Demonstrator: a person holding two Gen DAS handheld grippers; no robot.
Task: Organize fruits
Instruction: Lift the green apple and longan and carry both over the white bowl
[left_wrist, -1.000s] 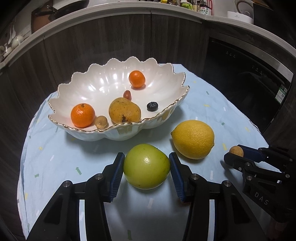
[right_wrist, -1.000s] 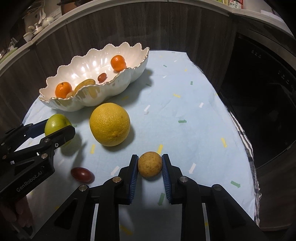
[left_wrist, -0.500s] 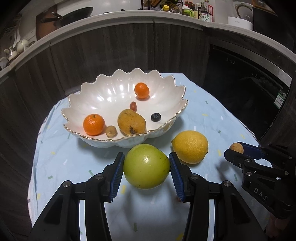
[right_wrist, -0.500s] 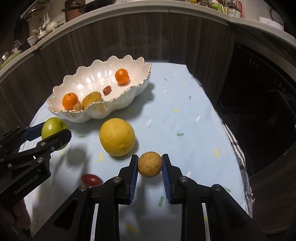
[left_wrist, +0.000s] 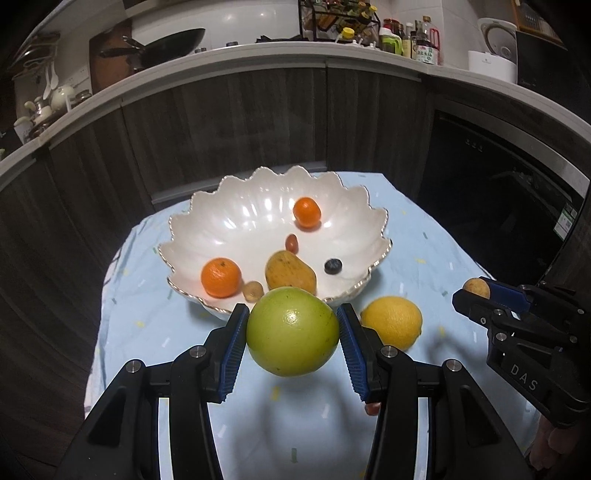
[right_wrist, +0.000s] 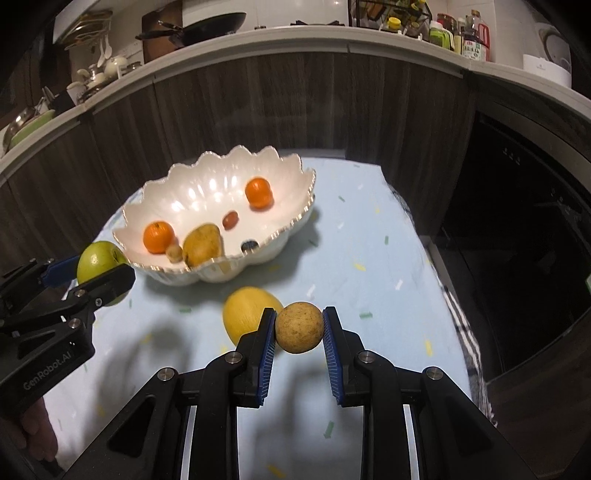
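Fruits: a green apple (left_wrist: 292, 331) is clamped in the left hand-held gripper (left_wrist: 291, 332); a small tan round fruit (right_wrist: 298, 327) is pinched in the right hand-held gripper (right_wrist: 298, 328). Both hang above the cloth.
Bench: covered by a pale blue cloth (left_wrist: 424, 254) with confetti flecks; a lemon (left_wrist: 391, 322) lies on it beside the scalloped white bowl (left_wrist: 240, 218).
Room: dark wood cabinets (left_wrist: 229, 125), cluttered kitchen counter above.
Bowl contents: two mandarins, a mango, a blueberry and small fruits.
Hard to see: a red fruit (left_wrist: 372, 407) is mostly hidden behind the left finger.

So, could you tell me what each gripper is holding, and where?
Left gripper clamps the green apple by its sides; right gripper pinches the small brown fruit across its middle.
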